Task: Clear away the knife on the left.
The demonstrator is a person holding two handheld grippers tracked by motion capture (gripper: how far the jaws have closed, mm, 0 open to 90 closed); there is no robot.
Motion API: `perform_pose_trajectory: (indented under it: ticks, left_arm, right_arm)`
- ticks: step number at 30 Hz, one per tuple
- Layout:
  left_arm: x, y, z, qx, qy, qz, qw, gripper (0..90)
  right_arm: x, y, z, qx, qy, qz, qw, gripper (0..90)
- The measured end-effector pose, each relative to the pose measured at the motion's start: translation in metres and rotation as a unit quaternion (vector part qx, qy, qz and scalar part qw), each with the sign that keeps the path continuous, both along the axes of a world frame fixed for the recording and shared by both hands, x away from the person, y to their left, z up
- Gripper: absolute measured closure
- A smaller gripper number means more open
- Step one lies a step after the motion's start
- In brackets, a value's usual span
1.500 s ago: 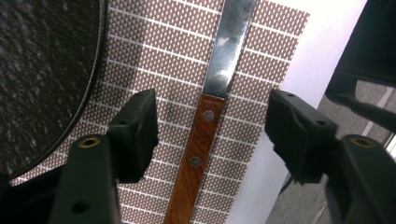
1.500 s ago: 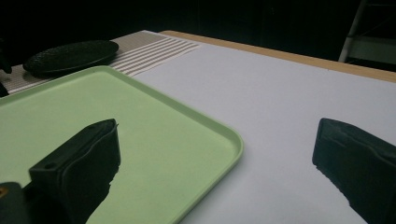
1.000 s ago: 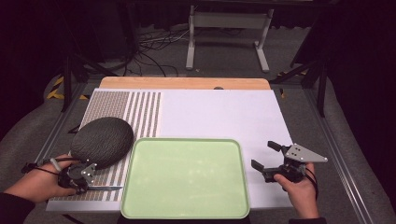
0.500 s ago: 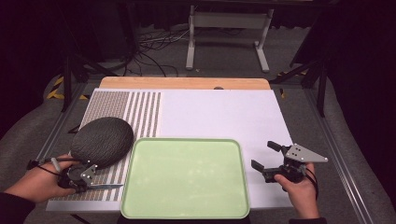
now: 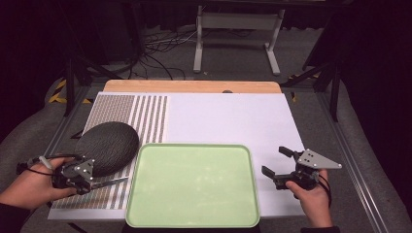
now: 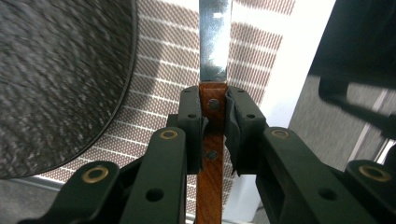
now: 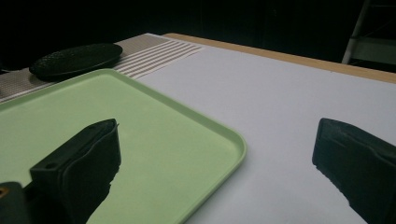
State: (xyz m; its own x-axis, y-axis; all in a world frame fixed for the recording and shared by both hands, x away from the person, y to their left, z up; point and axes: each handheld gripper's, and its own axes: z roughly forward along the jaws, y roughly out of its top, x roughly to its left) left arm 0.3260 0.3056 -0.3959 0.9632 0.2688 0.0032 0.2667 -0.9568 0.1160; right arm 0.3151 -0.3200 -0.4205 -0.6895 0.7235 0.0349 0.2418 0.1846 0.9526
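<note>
A knife (image 5: 111, 182) with a brown wooden handle (image 6: 212, 154) and a steel blade (image 6: 215, 42) is clamped between the pads of my left gripper (image 5: 90, 183) at the table's near left. It hangs a little above the striped mat, with the blade pointing toward the light green tray (image 5: 194, 145). A dark grey textured oval plate (image 5: 107, 145) lies just beyond that gripper, close to the tray's left rim. At the near right, past the tray's right edge, my right gripper (image 5: 275, 161) stands open with nothing between its jaws, which frame the tray's corner (image 7: 205, 140).
A brown-striped mat (image 5: 145, 111) covers the left of the white board (image 5: 233, 116). A wooden strip (image 5: 194, 86) runs along the far edge. Beyond the table stand a metal frame and cables on the floor. The tray holds nothing.
My left gripper has risen slightly with the knife in it, so the blade is off the mat. The right gripper has kept still.
</note>
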Motion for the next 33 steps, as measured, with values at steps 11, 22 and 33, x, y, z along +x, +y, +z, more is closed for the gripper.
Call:
perform_pose_trajectory:
  ticks: [11, 22, 33]
  left_arm:
    - [0.002, -0.009, 0.015, -0.042, 0.023, 0.077, 0.9959, 77.9]
    - [0.001, -0.015, 0.028, -0.106, 0.046, 0.147, 0.9823, 77.9]
    - [0.006, -0.024, 0.028, -0.149, 0.085, 0.208, 0.9631, 77.8]
  right_arm:
    - [0.000, -0.001, 0.001, 0.003, -0.003, -0.002, 1.0000, 1.9]
    - [0.000, -0.002, 0.001, 0.001, -0.003, -0.003, 1.0000, 1.9]
    - [0.000, -0.001, 0.000, -0.004, 0.000, -0.004, 1.0000, 1.9]
